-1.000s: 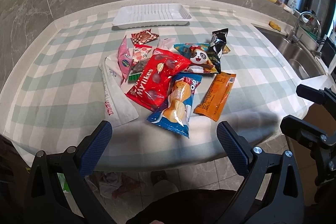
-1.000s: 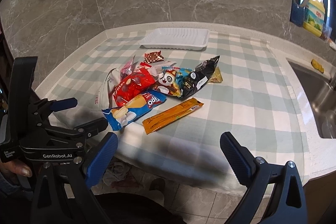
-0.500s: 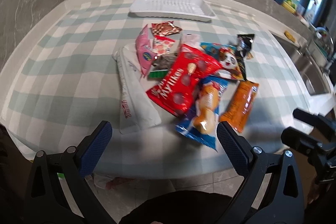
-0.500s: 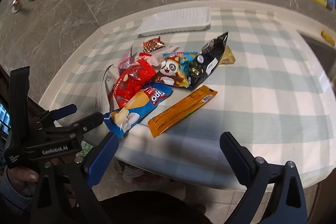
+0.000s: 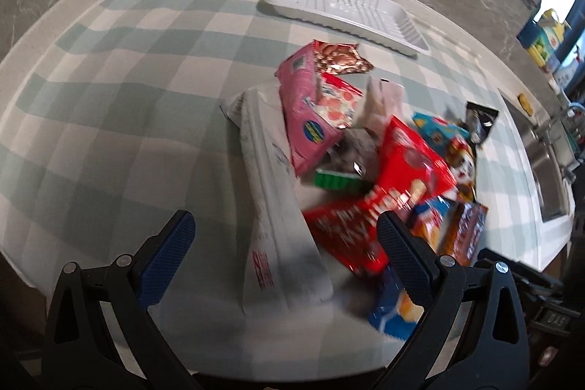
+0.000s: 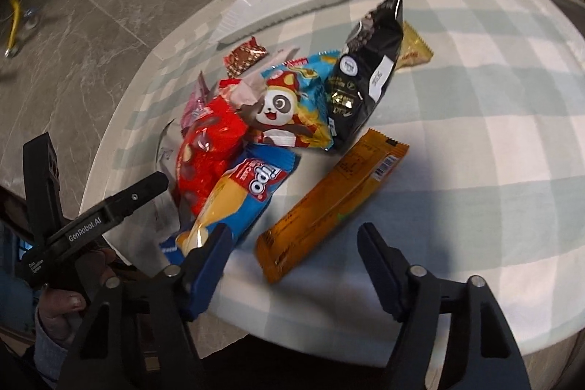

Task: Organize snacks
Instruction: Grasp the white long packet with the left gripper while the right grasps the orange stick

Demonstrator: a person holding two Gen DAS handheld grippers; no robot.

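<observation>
On the green-and-white checked cloth lies a heap of snack packets, with the orange bar at its near edge — long axis slanting from near-left to far-right, barcode end farthest from the right gripper. Beside it sit the blue packet, red bag, panda packet and black pouch, which stands on its long axis. A white tray rests apart, toward the marble wall. Both grippers hover open and empty; the left gripper straddles a long white packet. Only the left view shows the pink packet's face and the sink; only the right shows a gold wrapper.
</observation>
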